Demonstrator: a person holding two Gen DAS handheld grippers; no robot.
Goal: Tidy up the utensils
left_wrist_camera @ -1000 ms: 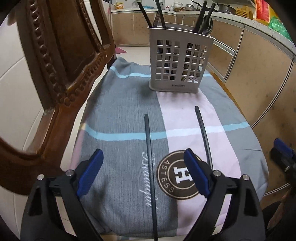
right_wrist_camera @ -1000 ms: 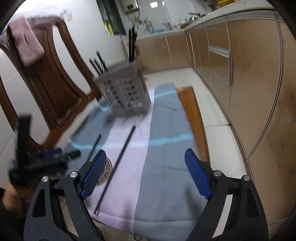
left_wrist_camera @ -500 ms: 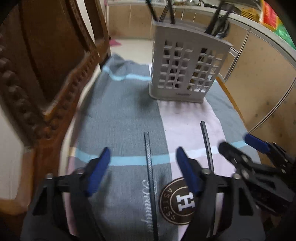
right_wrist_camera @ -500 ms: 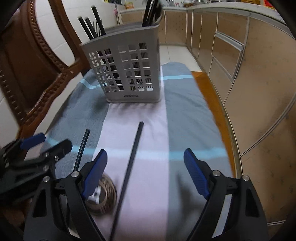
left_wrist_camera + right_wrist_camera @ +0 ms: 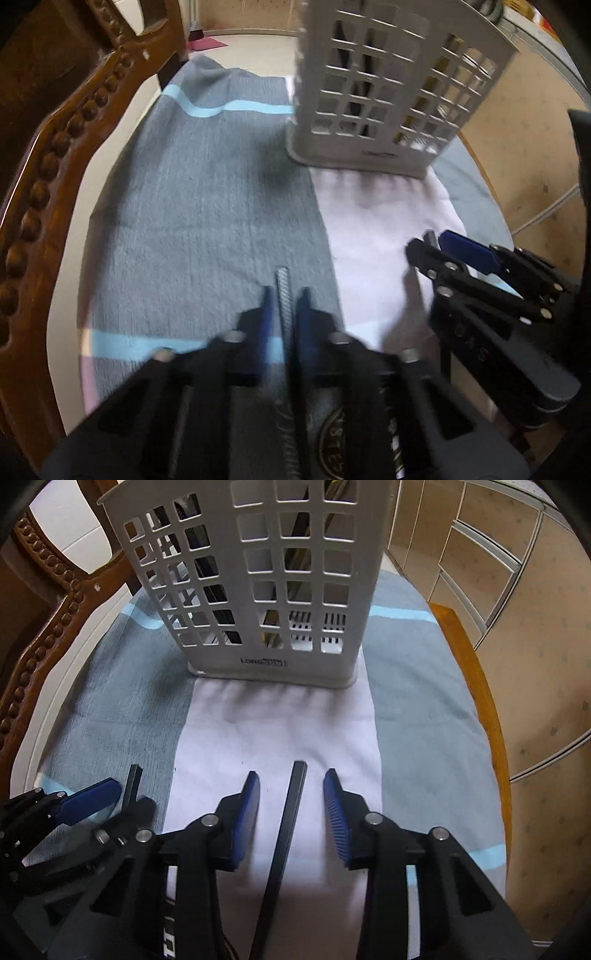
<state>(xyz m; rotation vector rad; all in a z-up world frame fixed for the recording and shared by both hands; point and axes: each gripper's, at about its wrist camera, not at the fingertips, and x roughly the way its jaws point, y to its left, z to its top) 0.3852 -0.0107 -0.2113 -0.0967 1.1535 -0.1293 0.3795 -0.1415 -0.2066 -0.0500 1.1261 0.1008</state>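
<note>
Two chopsticks lay lengthwise toward basket [image 5: 258, 590] | left gripper [image 5: 284, 306] nearly closed around one chopstick [image 5: 283, 291] | right gripper [image 5: 291, 805] half-open, straddling other chopstick [image 5: 291, 812]

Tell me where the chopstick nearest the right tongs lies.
In the right wrist view, the chopstick lies on the pink cloth stripe between the open right tongs, in front of the basket.

Left gripper [image 5: 283, 306] jaws tight around a black chopstick [image 5: 283, 286] on cloth [image 5: 207, 206].

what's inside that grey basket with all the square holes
Through the holes of the grey basket, dark, stick-like utensils stand inside, probably chopsticks. Its walls cover most of them, so their number and exact type cannot be told; its top is out of frame.
</note>
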